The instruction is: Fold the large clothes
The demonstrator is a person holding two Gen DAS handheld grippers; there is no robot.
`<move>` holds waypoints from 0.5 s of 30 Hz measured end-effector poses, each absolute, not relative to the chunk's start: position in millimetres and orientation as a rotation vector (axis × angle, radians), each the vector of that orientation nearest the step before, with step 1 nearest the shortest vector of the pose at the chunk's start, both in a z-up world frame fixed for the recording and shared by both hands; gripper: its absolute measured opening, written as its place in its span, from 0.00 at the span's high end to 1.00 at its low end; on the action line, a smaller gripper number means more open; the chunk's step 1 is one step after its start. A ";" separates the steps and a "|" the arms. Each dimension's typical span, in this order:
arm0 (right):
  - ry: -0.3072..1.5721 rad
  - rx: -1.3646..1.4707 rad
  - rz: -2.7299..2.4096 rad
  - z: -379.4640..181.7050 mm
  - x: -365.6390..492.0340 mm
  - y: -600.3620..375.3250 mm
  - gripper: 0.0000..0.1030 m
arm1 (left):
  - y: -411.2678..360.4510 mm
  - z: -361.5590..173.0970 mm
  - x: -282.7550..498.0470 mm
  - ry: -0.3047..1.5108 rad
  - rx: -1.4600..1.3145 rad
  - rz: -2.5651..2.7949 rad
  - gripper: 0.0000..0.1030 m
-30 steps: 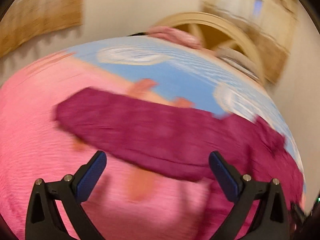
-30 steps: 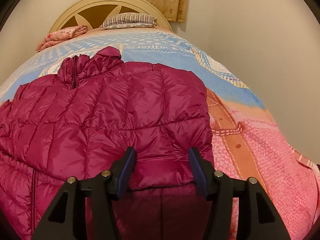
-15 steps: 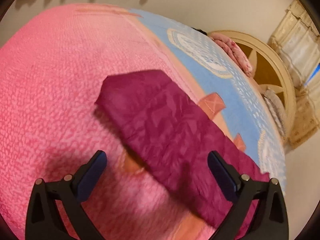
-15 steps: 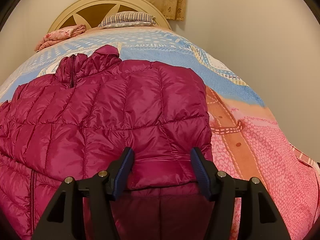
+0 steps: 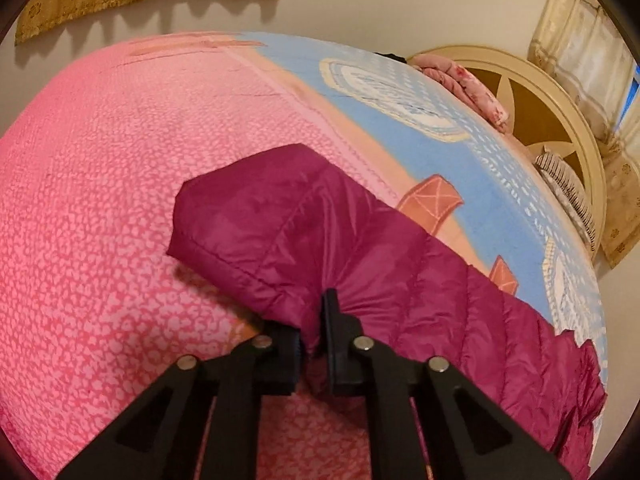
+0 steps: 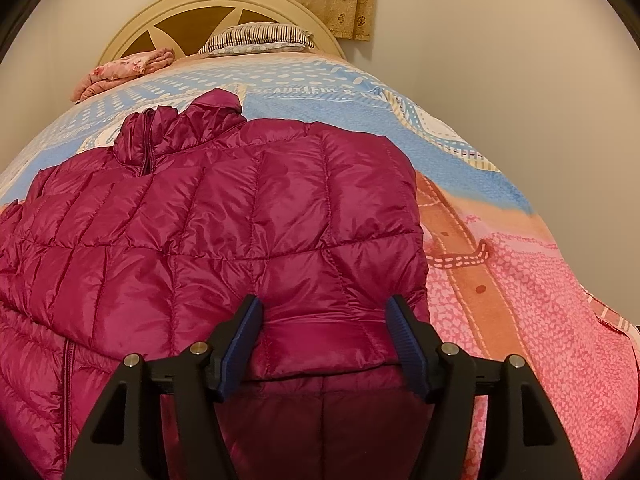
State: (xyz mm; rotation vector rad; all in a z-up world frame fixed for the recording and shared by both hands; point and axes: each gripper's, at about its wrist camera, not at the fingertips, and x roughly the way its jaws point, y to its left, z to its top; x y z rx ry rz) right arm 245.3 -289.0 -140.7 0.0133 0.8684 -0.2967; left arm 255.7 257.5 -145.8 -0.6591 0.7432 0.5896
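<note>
A magenta quilted puffer jacket (image 6: 224, 216) lies spread on the bed, collar toward the headboard. One sleeve is folded across its body. My right gripper (image 6: 324, 320) is open, its fingers straddling the cuff end of that folded sleeve (image 6: 332, 340) without pinching it. In the left wrist view the other sleeve (image 5: 288, 216) stretches out over the pink part of the cover. My left gripper (image 5: 312, 320) is shut on that sleeve near its cuff, with fabric bunched between the fingers.
The bed cover (image 5: 100, 160) is pink near me and blue toward the round cream headboard (image 6: 224, 12). A striped pillow (image 6: 256, 38) and a folded pink floral blanket (image 6: 124, 70) lie by the headboard. Walls and curtains close in behind and to the right.
My left gripper swung over to the spread sleeve, came down on it and closed on its cuff end. My right gripper stayed open over the folded sleeve, barely moving.
</note>
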 end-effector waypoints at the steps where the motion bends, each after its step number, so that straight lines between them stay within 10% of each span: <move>1: 0.868 0.013 -0.297 -140.4 245.0 -289.5 0.36 | 256.4 -142.6 254.2 0.734 -0.662 0.583 0.92; 15: 0.865 0.019 -0.294 -140.7 245.2 -289.2 0.36 | 55.3 -11.7 254.2 0.467 -0.178 0.053 0.93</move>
